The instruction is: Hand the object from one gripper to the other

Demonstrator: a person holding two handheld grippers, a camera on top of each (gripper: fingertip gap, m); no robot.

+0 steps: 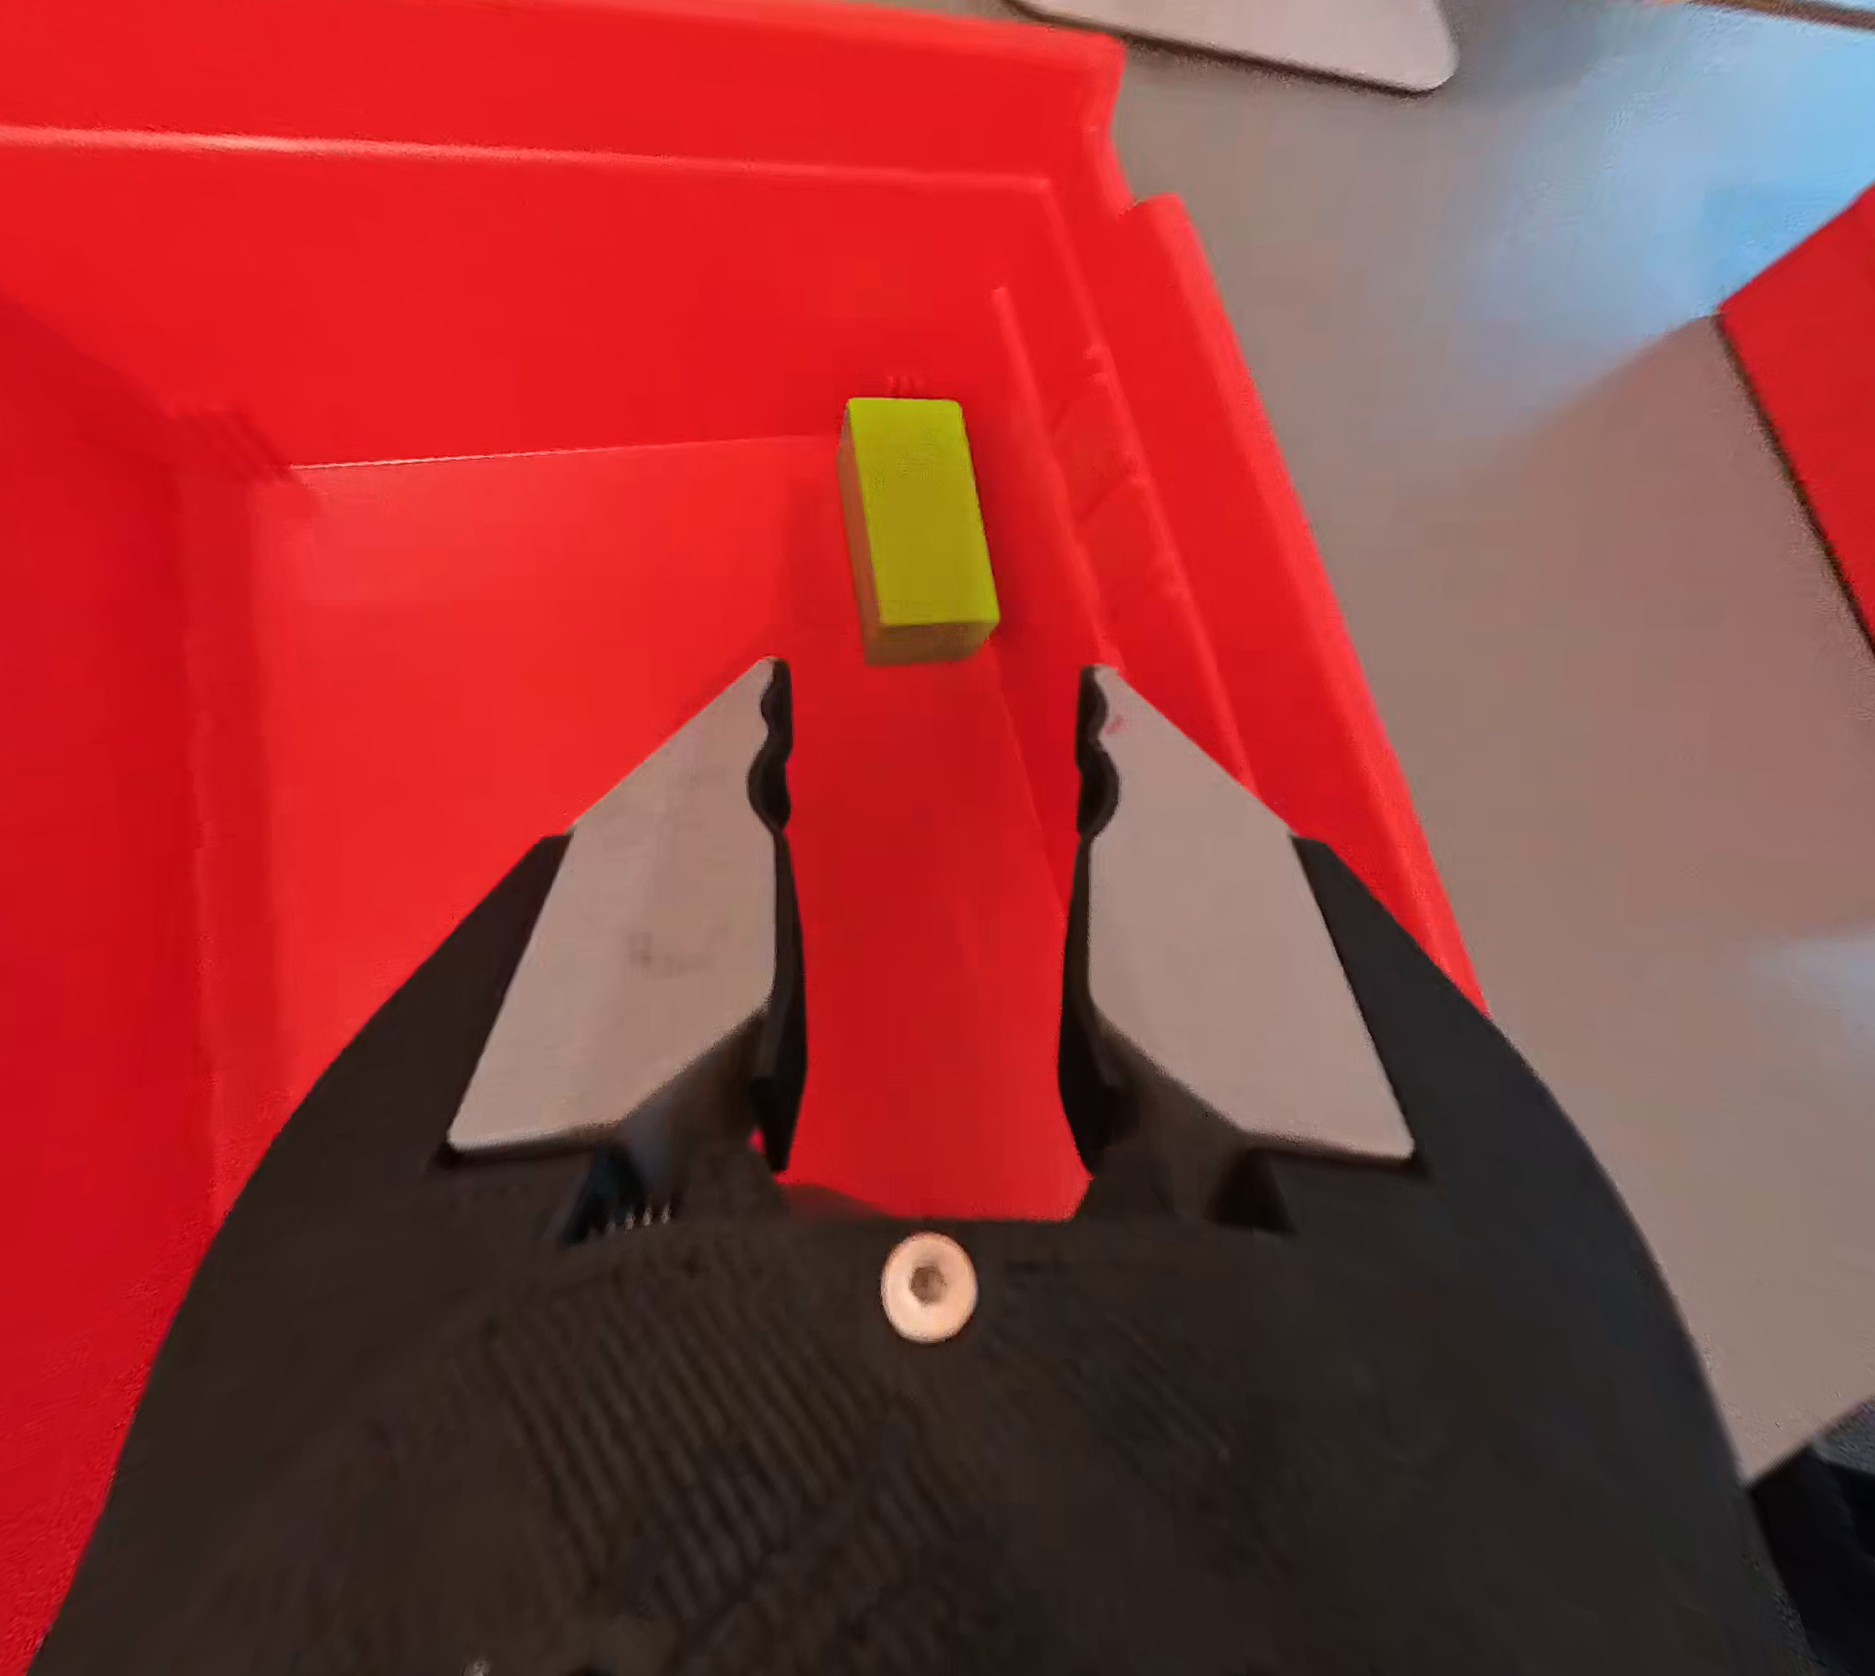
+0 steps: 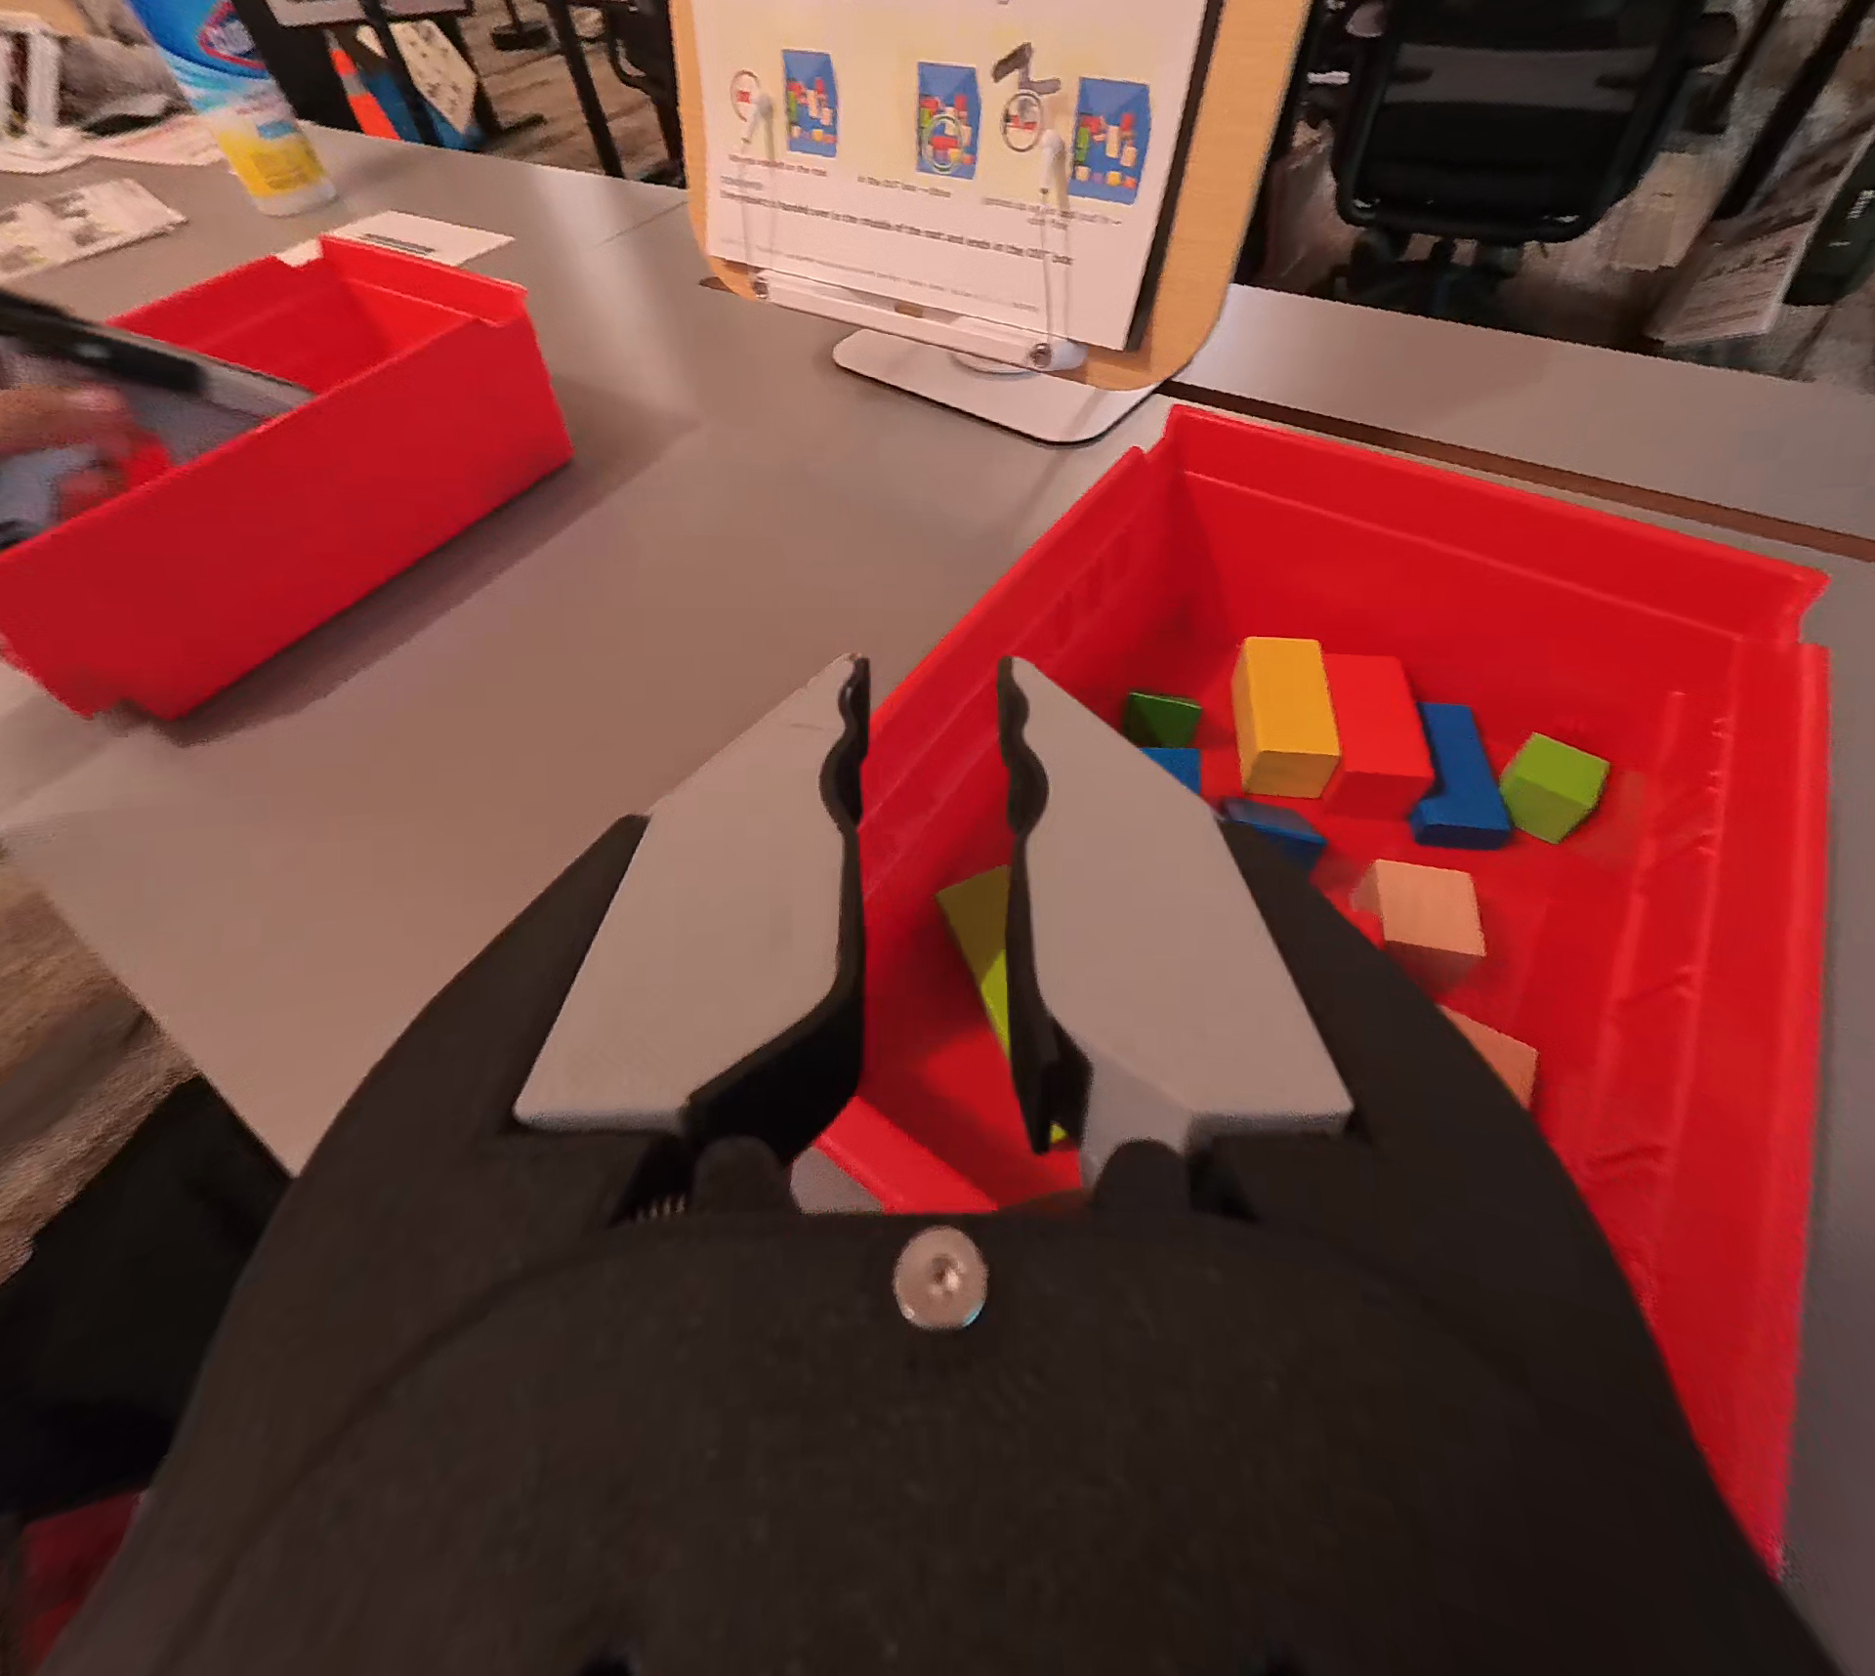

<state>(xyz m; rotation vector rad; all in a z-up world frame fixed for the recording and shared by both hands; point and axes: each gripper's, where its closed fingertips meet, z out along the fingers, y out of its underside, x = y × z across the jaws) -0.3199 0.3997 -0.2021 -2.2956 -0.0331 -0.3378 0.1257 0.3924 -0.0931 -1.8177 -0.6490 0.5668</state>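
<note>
The left gripper [image 1: 931,684] hangs over a red bin [image 1: 568,288], its fingers spread with nothing between them. A lime-green block [image 1: 918,526] lies on the bin floor just beyond the fingertips, toward twelve o'clock, close to the bin's wall at three o'clock and apart from both fingers. The right gripper [image 2: 931,684] hovers at the near edge of a second red bin [image 2: 1745,917], its fingers parted by a narrow gap and gripping nothing. Inside that bin, at about one to two o'clock from the tips, lie a yellow block [image 2: 1283,714], a red block [image 2: 1380,734], a blue block [image 2: 1456,780], a green block [image 2: 1552,785] and a plain wooden block [image 2: 1426,917]. On the grey table [image 2: 710,572], at twelve o'clock, stands an instruction sheet on a stand [image 2: 954,54].
</note>
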